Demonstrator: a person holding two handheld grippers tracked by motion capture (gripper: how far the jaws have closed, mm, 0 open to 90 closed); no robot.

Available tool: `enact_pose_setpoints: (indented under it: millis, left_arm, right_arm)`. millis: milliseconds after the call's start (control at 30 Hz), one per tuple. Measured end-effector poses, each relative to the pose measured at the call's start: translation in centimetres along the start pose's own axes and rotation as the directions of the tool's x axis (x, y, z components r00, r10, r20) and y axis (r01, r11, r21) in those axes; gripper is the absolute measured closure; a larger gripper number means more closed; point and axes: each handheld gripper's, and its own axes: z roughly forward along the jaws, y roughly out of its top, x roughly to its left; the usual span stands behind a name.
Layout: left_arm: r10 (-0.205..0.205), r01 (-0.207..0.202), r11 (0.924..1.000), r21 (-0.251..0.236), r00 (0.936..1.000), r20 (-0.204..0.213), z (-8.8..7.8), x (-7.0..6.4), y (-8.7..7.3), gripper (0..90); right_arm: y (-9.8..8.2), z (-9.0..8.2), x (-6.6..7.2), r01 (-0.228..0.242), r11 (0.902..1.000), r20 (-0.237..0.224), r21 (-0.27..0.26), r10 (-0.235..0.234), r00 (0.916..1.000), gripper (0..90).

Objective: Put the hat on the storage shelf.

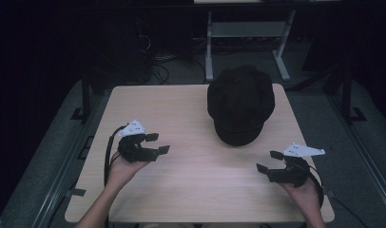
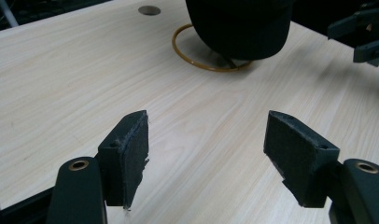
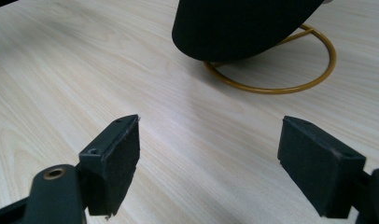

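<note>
Currently: both grippers spread, nothing held

L gripper (image 1: pixel 157 144) is held over table (image 1: pixel 181 114) at left, jaws wide apart, empty. R gripper (image 1: pixel 269 161) is held at right edge, jaws likewise apart, empty. Black cap (image 1: pixel 240 104) is seen btwn them toward far side, propped on gold wire ring stand (image 3: pixel 290 70), well apart from both.

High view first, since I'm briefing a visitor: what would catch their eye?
The black cap at the far middle of the wooden table, sitting on a gold wire stand. Next, the open left gripper and right gripper held near the table's two sides, apart from the cap.
</note>
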Motion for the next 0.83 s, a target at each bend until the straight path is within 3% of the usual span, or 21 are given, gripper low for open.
enact_pose_setpoints:
  millis: [367,467,600,700,833]
  left_arm:
    - [-0.001,0.0,1.0,-0.008,0.9997,-0.023,-0.7,-0.4,-1.8,28.8]
    - [0.005,-0.005,0.9999,-0.015,0.9992,-0.039,-0.9,-0.4,-2.7,28.1]
    - [-0.018,0.016,0.9995,-0.027,0.9976,-0.066,-0.9,-0.1,-4.4,27.2]
    - [-0.01,0.01,0.9999,0.003,0.996,-0.089,-0.8,0.1,-5.5,27.0]
    - [-0.011,0.011,0.9999,0.003,0.9942,-0.107,-1.0,0.4,-5.9,26.6]
  right_arm:
    - [-0.3,0.1,0.2,-0.001,1.0,-0.01,0.009,0.001,0.9999,20.9]
    - [-0.3,0.1,0.1,0.001,1.0,-0.011,0.007,0.0,0.9999,20.9]
    - [-0.4,0.3,0.2,0.001,0.9999,-0.018,0.017,-0.001,0.9998,21.0]
    - [-0.3,0.5,0.5,0.023,0.9995,-0.022,0.023,-0.022,0.9995,21.2]
    - [-0.2,0.6,0.8,0.034,0.9993,-0.037,0.018,-0.033,0.9988,21.2]
